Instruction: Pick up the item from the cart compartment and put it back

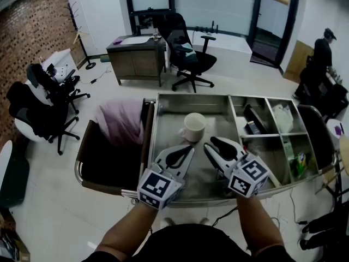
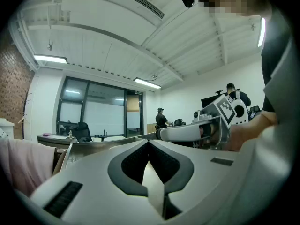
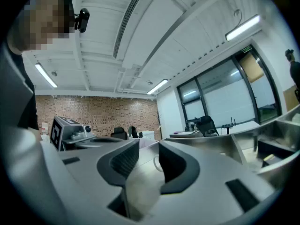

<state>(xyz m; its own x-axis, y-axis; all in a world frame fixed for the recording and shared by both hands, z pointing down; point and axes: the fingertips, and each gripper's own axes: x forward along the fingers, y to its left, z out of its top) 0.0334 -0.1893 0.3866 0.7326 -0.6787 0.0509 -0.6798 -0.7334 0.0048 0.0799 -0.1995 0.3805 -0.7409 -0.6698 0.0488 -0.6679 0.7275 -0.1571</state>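
Note:
A white mug (image 1: 193, 126) stands upright in the big left compartment of the steel cart tray (image 1: 191, 97). Both grippers hover over the tray's near part, just short of the mug and pointing at it. My left gripper (image 1: 189, 149) (image 2: 149, 144) is shut, its tips touching with nothing between them. My right gripper (image 1: 214, 143) (image 3: 143, 156) has its jaws a little apart and holds nothing. Through that gap, in the right gripper view, the mug (image 3: 149, 168) shows farther off. Neither gripper touches the mug.
Small compartments on the tray's right hold a black item (image 1: 253, 121), a white bag (image 1: 282, 116) and a green packet (image 1: 299, 162). A pink bag (image 1: 120, 119) sits in the dark basket left of the tray. Office chairs, a desk and a person (image 1: 325, 48) stand farther back.

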